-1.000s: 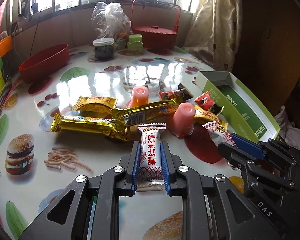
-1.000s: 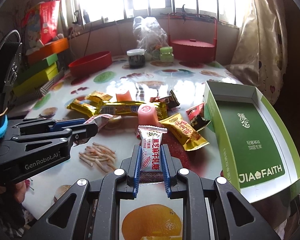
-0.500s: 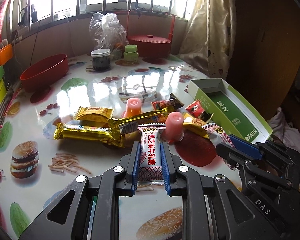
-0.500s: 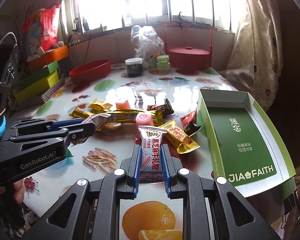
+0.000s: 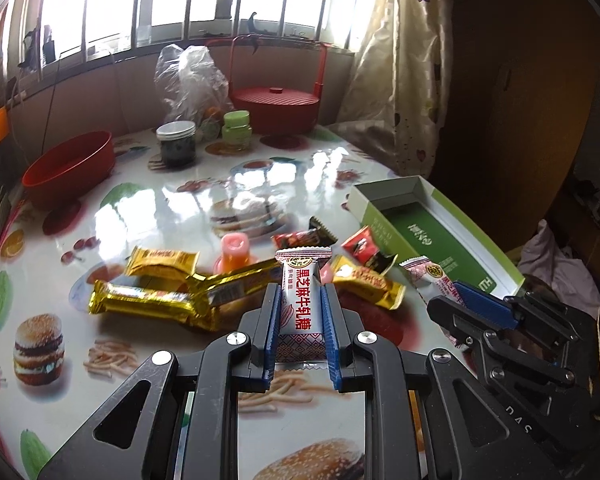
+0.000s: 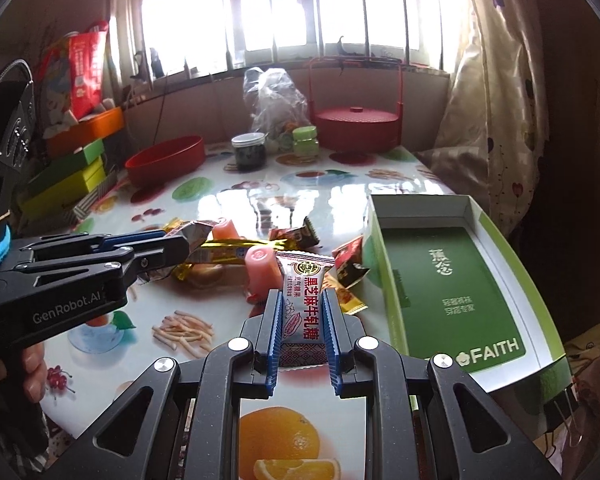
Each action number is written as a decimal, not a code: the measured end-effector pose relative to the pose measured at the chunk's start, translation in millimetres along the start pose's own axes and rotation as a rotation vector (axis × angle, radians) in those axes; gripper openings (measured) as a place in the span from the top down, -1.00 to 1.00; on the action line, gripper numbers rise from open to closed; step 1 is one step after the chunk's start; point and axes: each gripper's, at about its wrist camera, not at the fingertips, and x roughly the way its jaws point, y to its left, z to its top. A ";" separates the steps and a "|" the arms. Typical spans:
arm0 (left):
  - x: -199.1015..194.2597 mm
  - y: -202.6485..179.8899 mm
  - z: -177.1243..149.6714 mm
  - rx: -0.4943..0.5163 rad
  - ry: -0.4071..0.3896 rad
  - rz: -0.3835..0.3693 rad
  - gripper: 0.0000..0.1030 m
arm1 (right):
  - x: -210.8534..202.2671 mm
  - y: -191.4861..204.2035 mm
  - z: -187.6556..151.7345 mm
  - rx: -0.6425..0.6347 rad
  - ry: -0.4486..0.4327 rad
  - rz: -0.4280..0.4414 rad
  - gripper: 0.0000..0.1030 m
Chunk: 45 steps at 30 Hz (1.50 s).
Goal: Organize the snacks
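- Left claw (image 5: pixel 300 320) pinches a white nougat bar (image 5: pixel 301 300) with red characters and a patterned maroon lower end; bar stands upright between the blue pads, above the counter (image 5: pixel 148 216).
- Right claw (image 6: pixel 302 322) pinches a second nougat bar (image 6: pixel 305 304) of the same print, serrated top edge up, held clear of the counter just left of the green box (image 6: pixel 452 280).
- Green box lies open and shallow on the counter's right edge, white inside walls, pale lettering on its floor.
- Loose snacks sit mid-counter: gold bars (image 5: pixel 152 300), a pink jelly cup (image 5: pixel 234 248), red-and-black packets (image 5: pixel 364 246).
- Lower ends of both held bars are hidden behind the claw frames.
- Small print on the wrappers too fine to read.
- The box's near corner is cut off by the right claw body in the left wrist view.
- Contents of the clear plastic bag (image 5: pixel 188 80) at the back cannot be made out.
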 end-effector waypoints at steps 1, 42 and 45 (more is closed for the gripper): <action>0.2 -1.1 1.0 0.002 -0.002 -0.004 0.59 | -1.0 -1.6 0.1 0.003 -0.003 -0.002 0.63; 81.8 -95.1 59.9 0.116 0.095 -0.189 0.59 | -15.7 -124.8 -0.9 0.162 0.014 -0.255 0.63; 91.5 -102.0 61.8 0.126 0.110 -0.190 0.59 | -13.5 -131.9 -2.9 0.164 0.025 -0.263 0.63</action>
